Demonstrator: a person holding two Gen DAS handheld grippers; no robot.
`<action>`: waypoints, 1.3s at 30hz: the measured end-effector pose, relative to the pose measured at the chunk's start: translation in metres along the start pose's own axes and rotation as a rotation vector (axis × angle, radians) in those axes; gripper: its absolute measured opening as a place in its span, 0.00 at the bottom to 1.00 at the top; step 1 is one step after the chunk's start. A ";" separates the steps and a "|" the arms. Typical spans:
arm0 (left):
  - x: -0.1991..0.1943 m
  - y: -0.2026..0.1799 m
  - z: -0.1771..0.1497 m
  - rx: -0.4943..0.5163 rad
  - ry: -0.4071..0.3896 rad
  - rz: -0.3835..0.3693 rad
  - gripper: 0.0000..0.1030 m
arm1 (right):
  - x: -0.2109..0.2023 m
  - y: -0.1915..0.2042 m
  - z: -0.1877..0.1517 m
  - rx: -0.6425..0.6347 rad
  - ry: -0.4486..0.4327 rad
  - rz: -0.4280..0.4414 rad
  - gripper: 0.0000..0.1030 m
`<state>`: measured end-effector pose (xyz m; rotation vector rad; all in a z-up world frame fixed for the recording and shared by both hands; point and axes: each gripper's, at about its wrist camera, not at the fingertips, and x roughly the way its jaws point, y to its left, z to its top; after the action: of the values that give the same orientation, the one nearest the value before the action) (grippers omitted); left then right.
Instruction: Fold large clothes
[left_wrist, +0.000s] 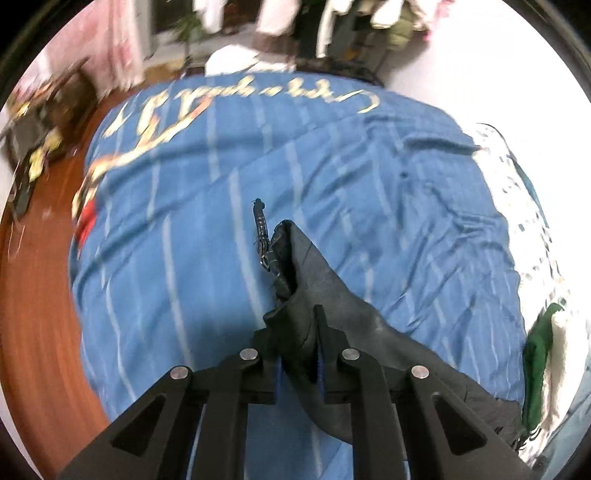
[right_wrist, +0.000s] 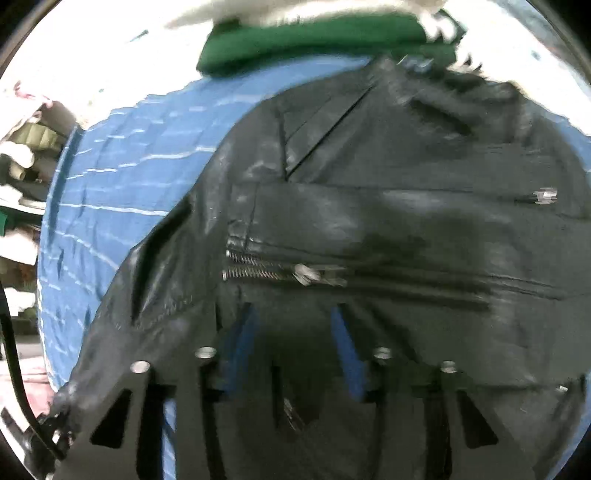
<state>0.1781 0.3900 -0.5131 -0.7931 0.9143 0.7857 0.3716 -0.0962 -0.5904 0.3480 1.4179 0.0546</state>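
Note:
A black leather jacket (right_wrist: 369, 206) with metal zips lies on a blue striped cloth (right_wrist: 122, 177). In the left wrist view my left gripper (left_wrist: 300, 325) is shut on a corner of the black jacket (left_wrist: 332, 295), held above the blue cloth (left_wrist: 221, 221); a zip end (left_wrist: 260, 232) dangles from it. In the right wrist view my right gripper (right_wrist: 295, 317) is open, its blue-padded fingers (right_wrist: 345, 343) spread just over the jacket's lower part near the zip (right_wrist: 280, 273). I cannot tell whether they touch the leather.
The blue cloth carries yellow lettering (left_wrist: 236, 96) at its far edge. A green and white garment (right_wrist: 295, 40) lies beyond the jacket; it also shows in the left wrist view (left_wrist: 543, 354). Brown wooden floor (left_wrist: 37, 314) lies left. Hanging clothes (left_wrist: 332, 22) stand far back.

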 end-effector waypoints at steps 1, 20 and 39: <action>-0.003 -0.001 0.003 0.025 -0.007 -0.006 0.09 | 0.015 0.004 0.002 0.004 0.039 -0.015 0.41; -0.156 -0.222 -0.094 0.773 -0.427 0.003 0.08 | -0.054 -0.053 -0.006 -0.082 -0.012 -0.347 0.85; -0.189 -0.417 -0.498 1.320 0.019 -0.440 0.07 | -0.153 -0.368 -0.066 0.342 -0.010 -0.285 0.85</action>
<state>0.2729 -0.2751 -0.4357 0.1884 0.9900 -0.2802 0.2209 -0.4691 -0.5508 0.4218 1.4542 -0.4255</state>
